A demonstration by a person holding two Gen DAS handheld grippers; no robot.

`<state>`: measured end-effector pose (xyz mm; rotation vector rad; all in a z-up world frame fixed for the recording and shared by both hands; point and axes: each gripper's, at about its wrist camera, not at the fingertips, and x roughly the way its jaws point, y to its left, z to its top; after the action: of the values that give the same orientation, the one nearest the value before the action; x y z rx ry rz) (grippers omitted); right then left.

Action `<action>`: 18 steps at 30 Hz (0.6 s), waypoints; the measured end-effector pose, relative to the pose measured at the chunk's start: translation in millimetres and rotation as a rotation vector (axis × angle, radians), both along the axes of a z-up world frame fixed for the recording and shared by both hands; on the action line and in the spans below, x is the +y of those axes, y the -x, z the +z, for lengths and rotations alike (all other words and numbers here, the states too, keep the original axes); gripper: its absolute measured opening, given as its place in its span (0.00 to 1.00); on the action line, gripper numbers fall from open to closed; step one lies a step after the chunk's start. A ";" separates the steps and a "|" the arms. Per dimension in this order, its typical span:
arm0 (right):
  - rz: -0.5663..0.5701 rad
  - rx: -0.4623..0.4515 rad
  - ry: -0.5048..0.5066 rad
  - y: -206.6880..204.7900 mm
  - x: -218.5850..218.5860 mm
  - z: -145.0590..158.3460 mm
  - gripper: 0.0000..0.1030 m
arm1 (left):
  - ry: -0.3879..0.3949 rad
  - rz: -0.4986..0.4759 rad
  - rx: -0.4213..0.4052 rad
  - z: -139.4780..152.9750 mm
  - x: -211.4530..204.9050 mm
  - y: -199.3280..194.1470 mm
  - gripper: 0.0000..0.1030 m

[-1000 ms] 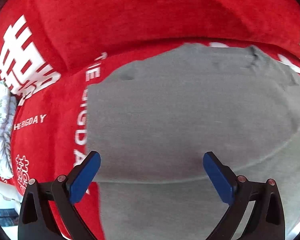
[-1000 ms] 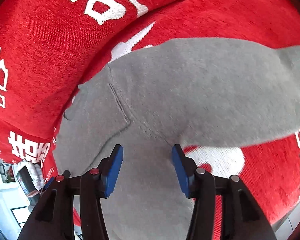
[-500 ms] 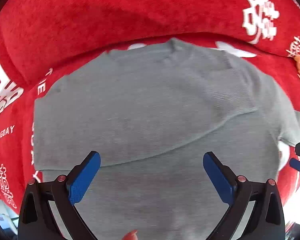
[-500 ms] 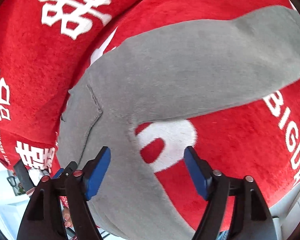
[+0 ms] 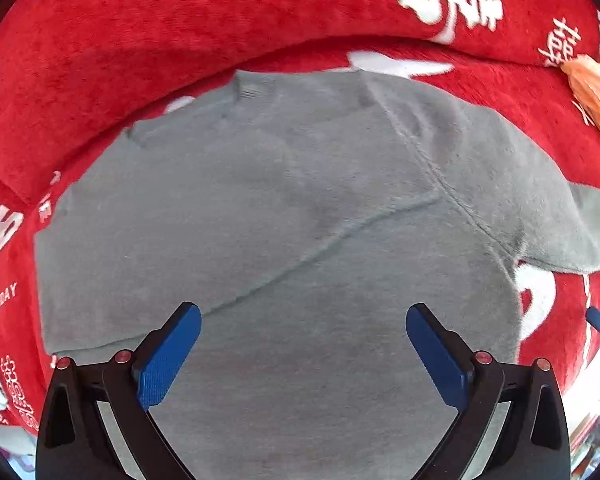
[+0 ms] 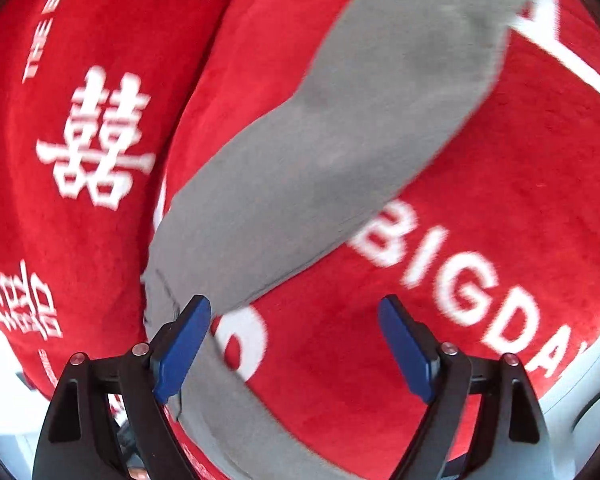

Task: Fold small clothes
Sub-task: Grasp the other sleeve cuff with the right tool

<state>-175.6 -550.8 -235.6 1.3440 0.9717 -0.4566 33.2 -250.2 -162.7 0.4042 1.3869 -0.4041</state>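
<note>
Sweater (image 5: 300,220) in grey fills the middle of the left wrist view, lying flat on a red blanket (image 5: 160,40) with white lettering; one sleeve is folded across its chest. Left gripper (image 5: 303,344) hangs wide and empty at lower center. An orange cloth (image 5: 592,92) sits upper right.

Right wrist view: the other sleeve (image 6: 340,140) stretches toward the upper right. Right gripper (image 6: 295,340) is wide, holding nothing.

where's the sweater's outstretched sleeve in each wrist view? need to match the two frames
Left wrist: the outstretched sleeve of the grey sweater runs off to the right edge, mid-height.
Right wrist: the same sleeve crosses the picture diagonally, from the left finger up to the top right.
Shared landmark: the white ring print on the red blanket, just below the armpit.
</note>
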 end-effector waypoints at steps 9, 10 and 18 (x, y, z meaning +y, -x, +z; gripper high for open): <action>-0.250 -0.041 -0.041 30.8 -48.6 -22.1 0.86 | -0.013 -0.044 0.046 -7.9 -32.4 21.6 1.00; -0.261 -0.046 -0.042 30.1 -52.9 -23.6 0.86 | -0.017 -0.046 0.049 -8.5 -35.1 23.1 1.00; -0.346 -0.164 -0.113 9.9 -73.8 -31.1 0.86 | -0.034 -0.021 0.060 -13.0 -50.9 23.0 1.00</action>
<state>-185.6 -624.6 -266.7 1.6352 0.6377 -0.5480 10.2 -301.1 -175.7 0.4376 1.4501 -0.4130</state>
